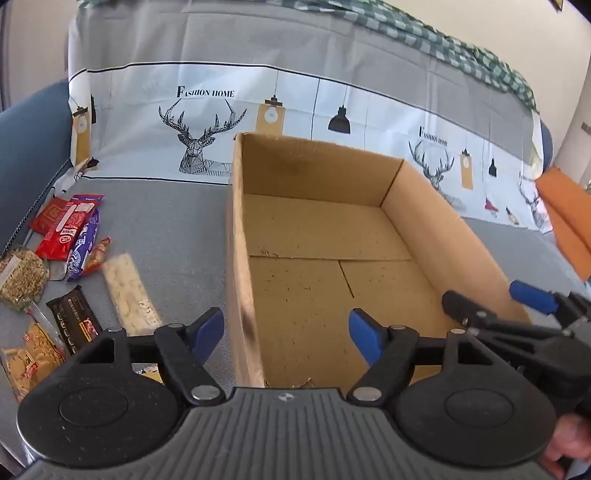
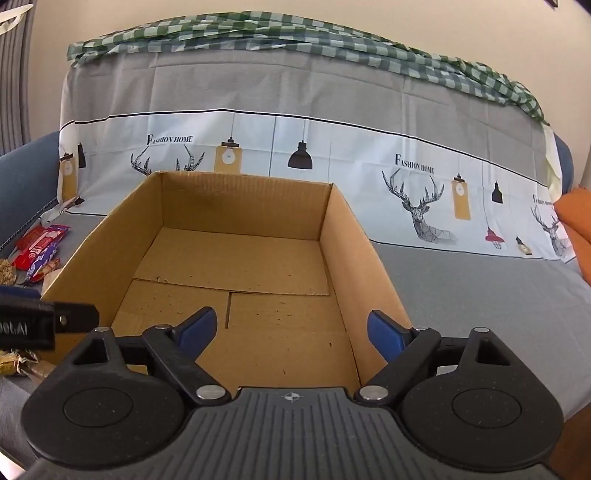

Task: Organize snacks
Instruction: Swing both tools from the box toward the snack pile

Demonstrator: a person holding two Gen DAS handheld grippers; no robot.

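Observation:
An empty brown cardboard box [image 1: 424, 218] [image 2: 92, 258] stands on the grey sofa cover. My left gripper [image 1: 286, 336] is open and straddles the box's near left wall, one blue finger outside and one inside, holding nothing. My right gripper [image 2: 291, 334] is open over the box's near right part with nothing between its fingers; in the left wrist view it [image 1: 491, 297] reaches in from the right. Left of the box lie several snack packs: a red pack [image 1: 64, 227], a purple pack [image 1: 84, 251], a clear pack of white pieces [image 1: 129, 291], a black bar [image 1: 74, 317] and a yellow biscuit bag [image 1: 31, 360].
A printed cloth with deer and lamps [image 2: 332, 166] covers the sofa back, with a green checked cloth [image 2: 258, 29] on top. An orange cushion [image 1: 565, 221] lies at the right. The blue sofa arm [image 1: 26, 147] rises at the left. A hand [image 1: 569, 439] shows at the lower right.

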